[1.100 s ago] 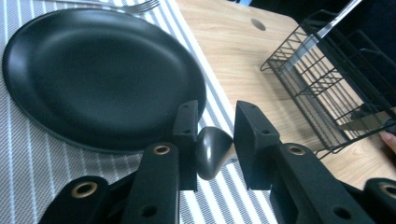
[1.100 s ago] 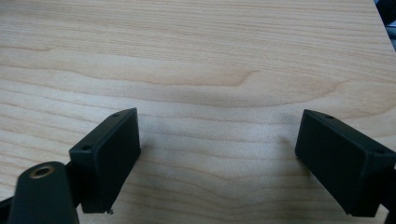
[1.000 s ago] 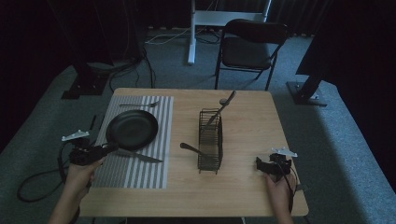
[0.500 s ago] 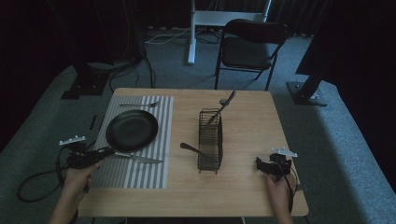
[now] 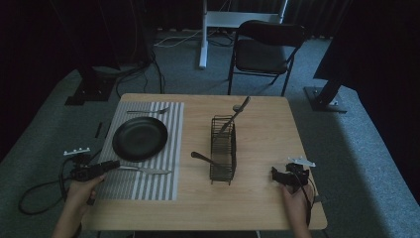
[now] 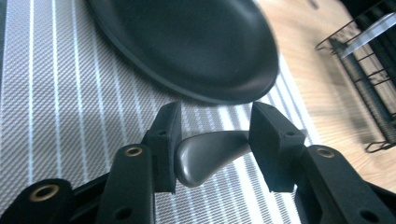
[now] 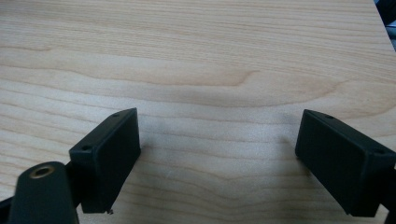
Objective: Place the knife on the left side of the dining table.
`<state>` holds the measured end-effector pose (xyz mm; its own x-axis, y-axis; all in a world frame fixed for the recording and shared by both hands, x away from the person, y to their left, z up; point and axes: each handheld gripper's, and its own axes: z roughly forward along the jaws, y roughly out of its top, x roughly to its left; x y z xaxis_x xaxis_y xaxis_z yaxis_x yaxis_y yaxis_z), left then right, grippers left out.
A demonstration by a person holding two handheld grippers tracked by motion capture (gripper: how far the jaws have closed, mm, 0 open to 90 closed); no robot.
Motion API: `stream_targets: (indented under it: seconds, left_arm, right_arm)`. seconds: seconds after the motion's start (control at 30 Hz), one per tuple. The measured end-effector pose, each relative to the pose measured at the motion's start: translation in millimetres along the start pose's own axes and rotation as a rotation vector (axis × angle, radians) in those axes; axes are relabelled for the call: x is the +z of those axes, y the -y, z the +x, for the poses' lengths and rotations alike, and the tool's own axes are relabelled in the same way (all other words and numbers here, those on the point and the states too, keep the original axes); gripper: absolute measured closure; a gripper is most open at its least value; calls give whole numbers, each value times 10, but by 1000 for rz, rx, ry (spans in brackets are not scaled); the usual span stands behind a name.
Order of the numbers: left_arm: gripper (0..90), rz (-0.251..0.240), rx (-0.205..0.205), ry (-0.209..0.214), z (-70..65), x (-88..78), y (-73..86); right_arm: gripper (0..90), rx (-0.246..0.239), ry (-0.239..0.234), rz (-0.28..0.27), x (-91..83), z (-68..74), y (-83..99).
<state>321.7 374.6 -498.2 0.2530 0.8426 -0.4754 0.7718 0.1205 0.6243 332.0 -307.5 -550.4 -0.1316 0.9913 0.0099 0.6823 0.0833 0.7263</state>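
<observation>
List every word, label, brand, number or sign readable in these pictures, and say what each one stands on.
None: no readable text appears in any view.
The black plate, striped placemat, knife, wire caddy and wooden table carry no visible lettering or marks.
The left gripper and right gripper show plain black jaws with brass rivets, no labels.
The folding chair shows no legible marking from the high view.

Dim room, dark surroundings. Grey carpet floor [image 5: 366,144]. Light wooden bench [image 5: 262,198] at centre. Behind it, a black folding chair [image 5: 265,52] stands on the carpet, beside a white stand leg [image 5: 203,34]. Black cables [image 5: 143,74] trail across the floor at upper left. Dark base plate [image 5: 324,99] at right.
</observation>
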Motion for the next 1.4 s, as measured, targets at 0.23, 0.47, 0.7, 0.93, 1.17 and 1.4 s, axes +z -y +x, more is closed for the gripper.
stream_targets:
  seconds: [0.23, 0.47, 0.7, 0.93, 1.17, 1.4]
  left_arm:
    - [535, 23, -57, -1, 153, 96, 48]
    - [505, 45, -49, -62, 211, 186, 70]
    - [505, 24, 1, -116, 159, 180, 68]
    - [408, 26, 42, -209, 67, 192, 179]
    - [360, -11, 70, -277, -52, 164, 297]
    - [170, -41, 124, -307, -285, 138, 459]
  right_arm:
    - [130, 0, 0, 0, 0, 0, 0]
    - [130, 0, 0, 0, 0, 0, 0]
    - [131, 0, 0, 0, 1, 0, 0]
    - [130, 2, 0, 0, 0, 1, -1]
    - [130, 2, 1, 1, 0, 1, -1]
    - [131, 2, 1, 1, 0, 1, -1]
